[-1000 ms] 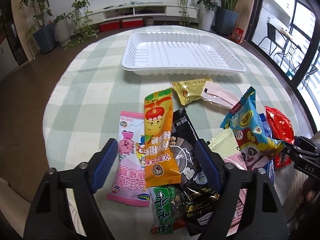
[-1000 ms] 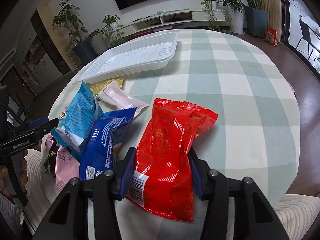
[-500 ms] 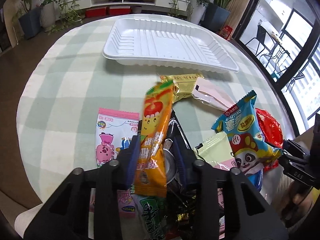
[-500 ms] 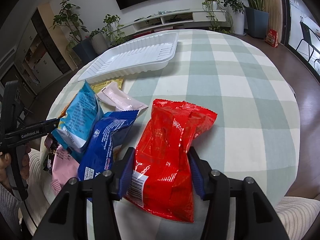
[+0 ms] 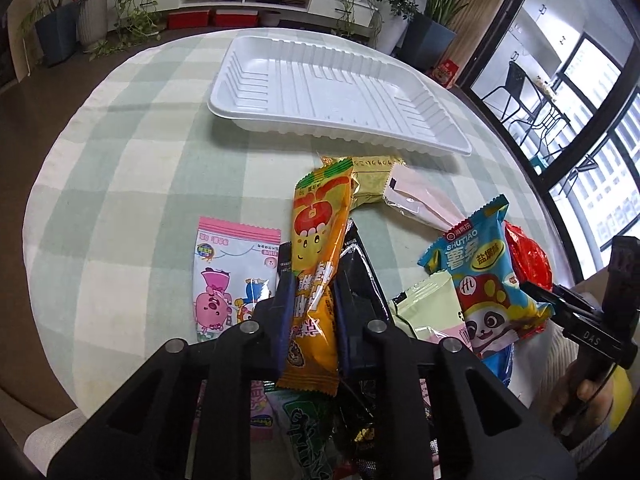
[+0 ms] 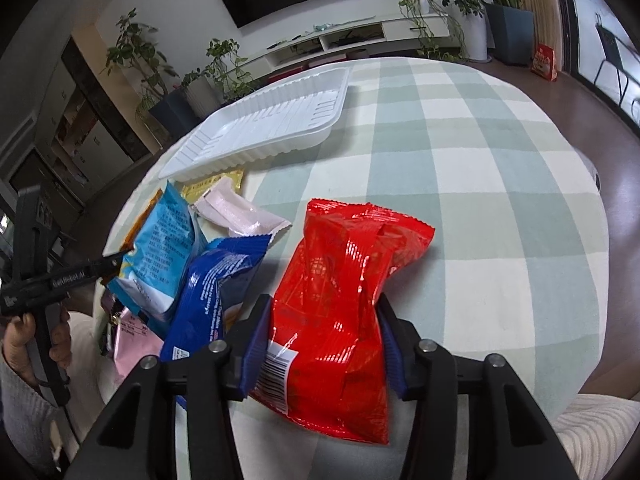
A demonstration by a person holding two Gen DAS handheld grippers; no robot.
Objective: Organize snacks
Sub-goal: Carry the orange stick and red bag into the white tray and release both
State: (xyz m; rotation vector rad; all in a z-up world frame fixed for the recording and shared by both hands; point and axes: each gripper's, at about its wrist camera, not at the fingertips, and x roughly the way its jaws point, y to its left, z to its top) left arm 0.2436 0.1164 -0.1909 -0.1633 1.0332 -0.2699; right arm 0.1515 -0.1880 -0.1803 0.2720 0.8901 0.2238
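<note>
Ahead of our jaws: white tray [image 5: 336, 92], with gold packet [image 5: 370, 184] and pale pink packet [image 5: 420, 200] lying between. Our left gripper [image 5: 310, 292] is clamped on the orange snack bar [image 5: 318, 256], raised over the pile. Our right gripper [image 6: 322, 332] squeezes the red bag [image 6: 344, 304]; blue bag [image 6: 212, 292] just left.

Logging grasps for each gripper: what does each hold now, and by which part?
Left gripper pinches the orange packet across its lower half. Right gripper grips the red bag by its sides, near the barcode end.
</note>
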